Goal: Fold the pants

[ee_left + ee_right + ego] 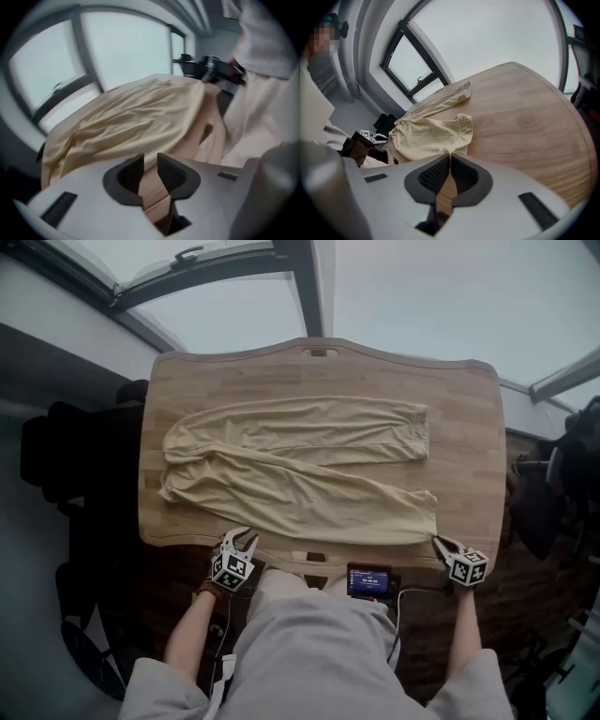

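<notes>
Cream pants [291,465] lie spread on the wooden table [469,427], waist at the left, both legs running to the right. My left gripper [246,536] hovers at the table's front edge beside the waist end. In the left gripper view its jaws [150,161] stand apart with only wood showing between them, and the cloth [140,117] begins just past the tips. My right gripper [439,541] sits at the near leg's hem corner. In the right gripper view it [450,157] is shut, with a fold of the hem [440,136] pinched at its tips.
A small device with a lit screen [368,581] sits at the table's front edge by my body. Dark chairs and bags stand to the left [75,465] and to the right [553,493] of the table. Windows lie beyond the far edge.
</notes>
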